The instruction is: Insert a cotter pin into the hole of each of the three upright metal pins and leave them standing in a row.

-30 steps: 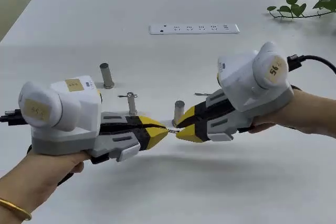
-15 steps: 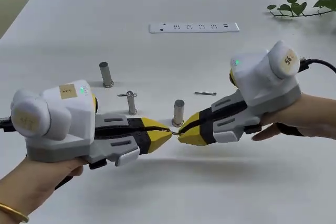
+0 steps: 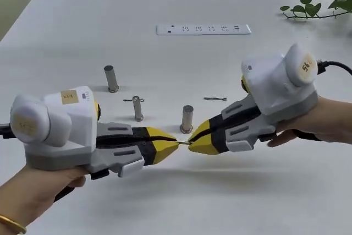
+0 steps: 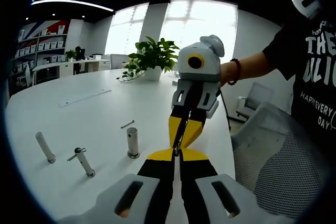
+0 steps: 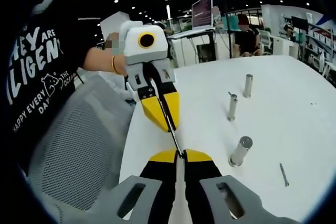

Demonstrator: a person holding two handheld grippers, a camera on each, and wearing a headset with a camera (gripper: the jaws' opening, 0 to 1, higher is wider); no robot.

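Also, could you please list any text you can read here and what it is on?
"HAPPY EVERY DAY": small white print on the person's black T-shirt.
"ARE", "THE": its larger print, other words cut off.
Round yellowish sticker on the right claw: blurred.
Long white power strip: markings too small.

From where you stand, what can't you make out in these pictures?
Held cotter pin: its ends are hidden inside the shut jaws of the left gripper and right gripper, all views.
Holes in near pin and far pin: too small, all views.
Loose cotter pin: too small for its shape, head view.
Plant: cut by the head view's edge.
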